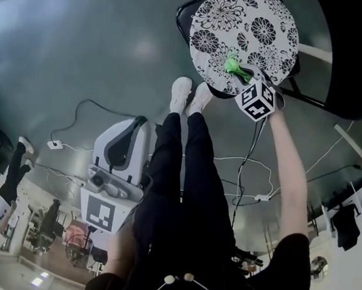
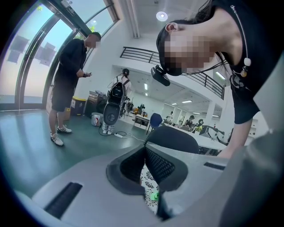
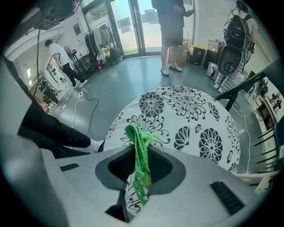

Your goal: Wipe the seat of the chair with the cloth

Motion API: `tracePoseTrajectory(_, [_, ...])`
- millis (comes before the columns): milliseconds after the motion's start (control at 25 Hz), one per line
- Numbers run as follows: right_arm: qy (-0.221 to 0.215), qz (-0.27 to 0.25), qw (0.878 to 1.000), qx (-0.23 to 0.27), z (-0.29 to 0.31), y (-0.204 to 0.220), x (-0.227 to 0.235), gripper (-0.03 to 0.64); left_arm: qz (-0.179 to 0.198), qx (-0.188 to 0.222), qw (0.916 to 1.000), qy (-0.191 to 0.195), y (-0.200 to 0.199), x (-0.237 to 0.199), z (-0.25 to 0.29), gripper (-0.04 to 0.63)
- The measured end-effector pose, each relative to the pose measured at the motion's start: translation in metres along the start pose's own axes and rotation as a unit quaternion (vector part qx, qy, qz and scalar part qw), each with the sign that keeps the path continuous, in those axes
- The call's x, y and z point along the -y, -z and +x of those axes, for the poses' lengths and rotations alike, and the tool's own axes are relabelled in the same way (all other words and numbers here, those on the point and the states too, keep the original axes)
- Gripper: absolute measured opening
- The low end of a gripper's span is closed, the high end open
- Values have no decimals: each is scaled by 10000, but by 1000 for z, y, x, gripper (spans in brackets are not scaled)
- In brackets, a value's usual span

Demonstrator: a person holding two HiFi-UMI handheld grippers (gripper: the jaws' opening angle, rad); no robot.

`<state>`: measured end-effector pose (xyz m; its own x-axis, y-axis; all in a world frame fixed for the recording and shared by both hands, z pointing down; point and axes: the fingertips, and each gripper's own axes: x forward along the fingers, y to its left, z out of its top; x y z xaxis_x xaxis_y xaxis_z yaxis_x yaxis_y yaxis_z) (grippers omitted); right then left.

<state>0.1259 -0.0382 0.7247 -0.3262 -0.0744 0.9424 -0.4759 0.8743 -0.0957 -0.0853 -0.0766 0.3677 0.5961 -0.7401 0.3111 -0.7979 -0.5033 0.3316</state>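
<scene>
Two grippers, one green cloth (image 1: 233,65) at a floral chair seat (image 1: 245,25).
Right gripper (image 3: 140,148) pinches the cloth over the seat's near edge; left gripper (image 2: 144,150) hangs well apart, jaws closed, empty.

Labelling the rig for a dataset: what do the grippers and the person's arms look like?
The left gripper and right gripper are light grey plastic shells; their tongs carry dark textured pads. Each bears a cube of black-and-white square markers. The sleeve is short and black.

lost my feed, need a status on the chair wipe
Right gripper shut on green cloth, over floral seat near edge. Left gripper shut, empty, held back. Seat otherwise bare.
</scene>
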Motion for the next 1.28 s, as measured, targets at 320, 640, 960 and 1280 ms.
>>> tracePoseTrajectory(320, [-600,-223,9979,-47,-2,12,-65,83,-16,10,10000,9,1,-1,1,6])
tracePoseTrajectory(640, [-136,-165,9997,137,-19,4,-23,83,-28,-1,10000,40,1,1,2,6])
tracePoseTrajectory(960, [1021,464,9937,-49,-41,28,117,84,13,-33,10000,87,-2,6,7,6])
tracePoseTrajectory(1280, [1692,1151,9779,-425,-49,67,198,84,22,-125,9999,97,3,3,11,6])
